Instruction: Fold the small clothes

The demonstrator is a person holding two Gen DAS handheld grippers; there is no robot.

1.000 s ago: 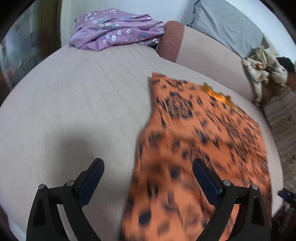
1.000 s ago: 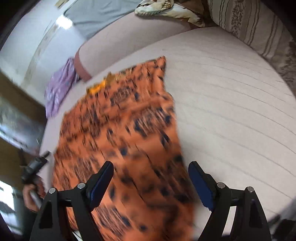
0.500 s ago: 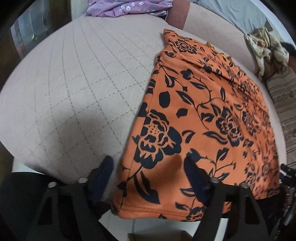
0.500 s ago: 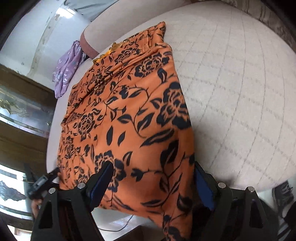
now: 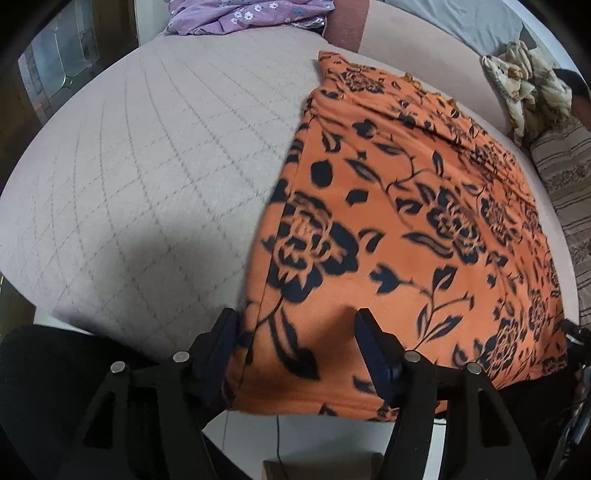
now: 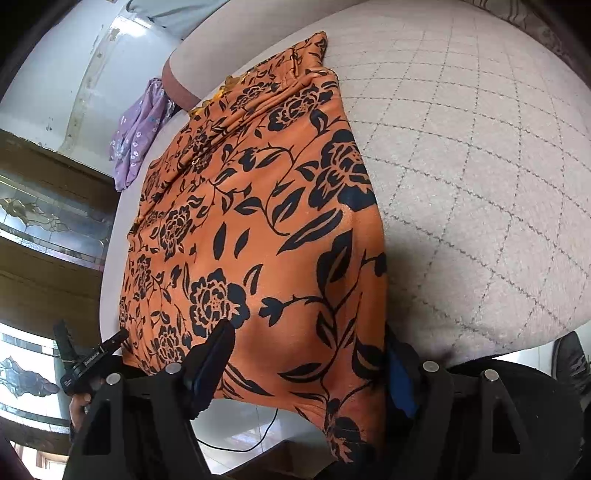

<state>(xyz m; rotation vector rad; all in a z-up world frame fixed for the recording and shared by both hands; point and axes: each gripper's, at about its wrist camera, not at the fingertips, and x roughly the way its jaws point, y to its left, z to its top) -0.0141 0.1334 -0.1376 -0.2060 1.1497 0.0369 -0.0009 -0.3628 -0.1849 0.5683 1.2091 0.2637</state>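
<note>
The left gripper [image 5: 295,347] hangs over the near left corner of the orange flowered garment [image 5: 406,206], its fingers [image 5: 373,347] spread, the left one at the cloth's side edge and the right one over the cloth, pinching nothing that can be seen. The right gripper [image 6: 306,354] stands the same way over the near right corner [image 6: 354,369], where the cloth droops over the edge of the couch seat [image 6: 480,147]; its fingers are apart with the hem between them, and its jaws have just been closing a little, while the left pair narrowed earlier in the last second. Whether either pad already touches fabric cannot be told. Outward from the fingers, the garment lies spread nearly flat along the quilted beige seat, its far end rumpled near the backrest [image 5: 406,40]. Well beyond it a purple flowered cloth [image 5: 251,14] sits bunched at the far left, and a cream patterned cloth [image 5: 524,81] is heaped at the far right. Judging by this, the step in hand is taking hold of the two near corners for the first fold. The next move calls for both pairs to close firmly on the hem together, then lift and carry it evenly toward the far end so the edges meet without skewing.
</note>
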